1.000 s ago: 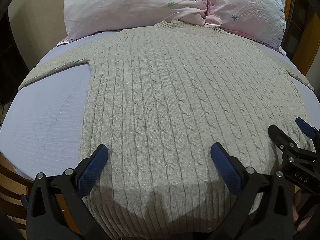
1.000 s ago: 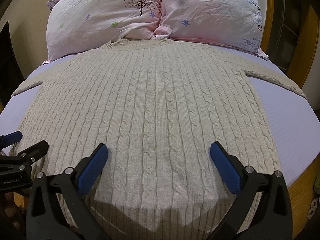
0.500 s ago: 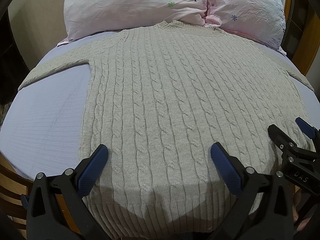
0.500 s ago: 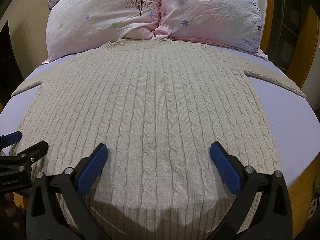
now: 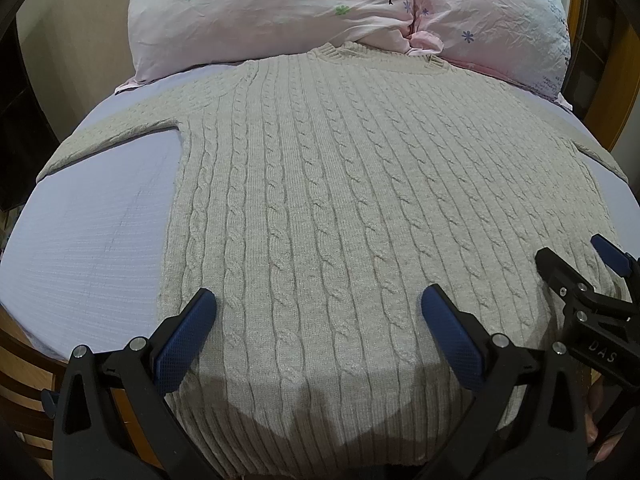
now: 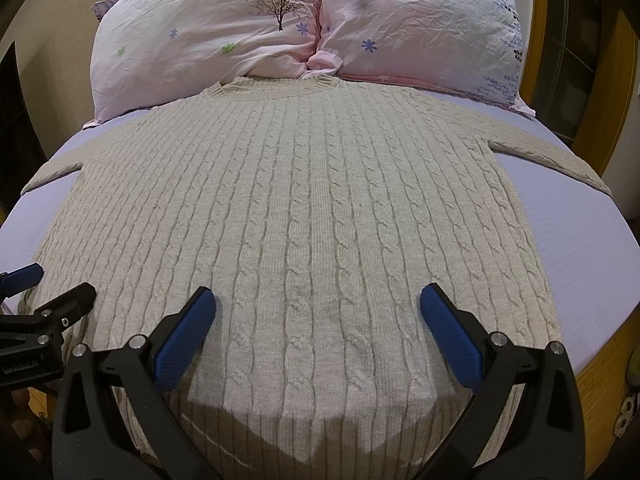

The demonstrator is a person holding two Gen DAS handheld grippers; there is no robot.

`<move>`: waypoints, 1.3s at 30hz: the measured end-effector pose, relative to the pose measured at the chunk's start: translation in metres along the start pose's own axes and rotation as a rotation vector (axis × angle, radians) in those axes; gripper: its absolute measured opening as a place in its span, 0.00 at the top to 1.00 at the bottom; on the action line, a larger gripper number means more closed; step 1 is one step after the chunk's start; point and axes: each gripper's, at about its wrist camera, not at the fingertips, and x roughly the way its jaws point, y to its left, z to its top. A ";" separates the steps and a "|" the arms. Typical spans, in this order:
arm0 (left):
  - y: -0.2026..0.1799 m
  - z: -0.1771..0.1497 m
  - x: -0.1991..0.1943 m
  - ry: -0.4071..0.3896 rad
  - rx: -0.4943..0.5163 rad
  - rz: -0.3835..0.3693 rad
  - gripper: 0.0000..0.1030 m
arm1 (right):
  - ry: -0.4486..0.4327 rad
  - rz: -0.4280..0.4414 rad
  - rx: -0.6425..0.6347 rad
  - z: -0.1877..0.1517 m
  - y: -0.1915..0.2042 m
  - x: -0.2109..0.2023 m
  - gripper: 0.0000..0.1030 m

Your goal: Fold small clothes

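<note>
Sweater (image 5: 320, 208) lies flat and face up on the bed (image 5: 92, 240), and it fills the middle of both frames. It is beige with cable knit, and its collar (image 6: 276, 86) at the top center touches the two pink pillows (image 6: 224, 20). Its sleeves stretch out to the sides: one sleeve (image 5: 116, 136) goes to the upper left of the left wrist view, the other sleeve (image 6: 552, 156) goes to the right edge of the right wrist view. The ribbed hem (image 5: 320, 440) is at the bottom of the frame, near the edge of the bed, and a shadow falls on it. The lilac sheet shows on both sides of the sweater.

Left hand-held gripper (image 5: 318, 314) is at the bottom of its own view, with the blue pads (image 5: 184, 340) wide apart and nothing between them. It is over the lower part of the sweater, toward the left edge of the sweater. I cannot tell if the pads touch the knit.

Right hand-held gripper (image 6: 316, 312) is also spread wide and holds nothing. It is over the lower part of the sweater, more to the right side. In the left wrist view it appears at the lower right edge (image 5: 580, 268), and its fingers there are apart too.

A wooden bed frame (image 6: 608, 348) shows at the lower right of the right wrist view.
</note>
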 end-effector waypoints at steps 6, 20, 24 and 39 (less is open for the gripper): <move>0.000 0.000 0.000 -0.001 0.000 0.000 0.01 | 0.001 0.000 -0.001 0.000 0.000 0.001 0.02; 0.000 0.000 0.000 -0.002 0.000 0.000 0.01 | 0.000 -0.001 -0.001 0.000 0.000 0.001 0.02; 0.000 0.000 0.000 -0.002 0.000 0.000 0.01 | 0.001 -0.001 -0.001 0.000 0.000 0.001 0.02; 0.001 -0.001 -0.004 -0.030 -0.002 0.005 0.01 | -0.086 0.056 -0.068 -0.012 -0.001 -0.003 0.02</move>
